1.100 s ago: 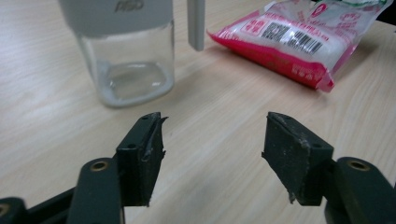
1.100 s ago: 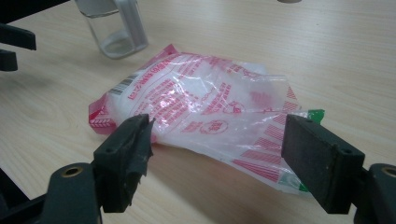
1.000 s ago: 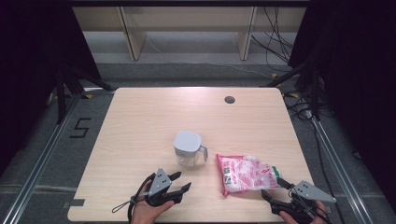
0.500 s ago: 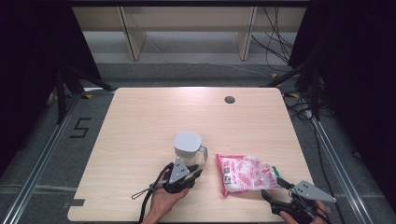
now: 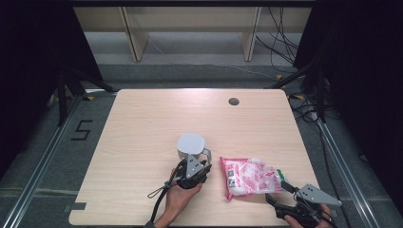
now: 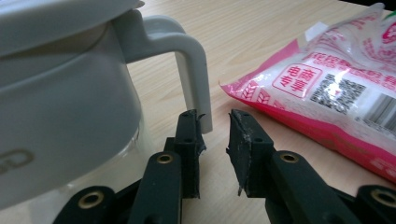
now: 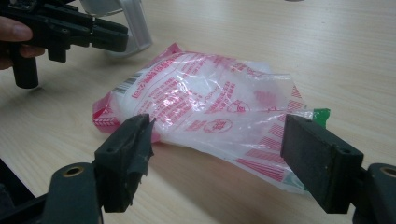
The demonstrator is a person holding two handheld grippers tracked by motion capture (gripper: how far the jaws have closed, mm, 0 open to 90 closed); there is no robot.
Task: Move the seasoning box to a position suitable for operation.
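Observation:
A white lidded jug (image 5: 191,145) with a clear lower wall stands on the wooden table (image 5: 142,128). Its handle (image 6: 191,70) points toward me. My left gripper (image 5: 202,164) lies low right behind it. In the left gripper view the handle's lower end sits by the left pad of this gripper (image 6: 215,122), with a gap to the right pad. These jaws have just closed in a lot, then eased apart slightly. A pink and clear packet (image 5: 249,176) lies to the jug's right. My right gripper (image 5: 277,192) stands wide open just short of the packet (image 7: 210,98), not touching it.
A round cable hole (image 5: 233,101) sits near the table's far edge. Beyond the table are shelf legs (image 5: 134,35) and loose cables (image 5: 280,42) on the floor. A hand (image 5: 178,199) holds the left gripper, its cable trailing toward the front edge.
The left gripper has slid forward from the front edge up to the jug's handle, and its jaws have narrowed. The right gripper, jug and packet have stayed put.

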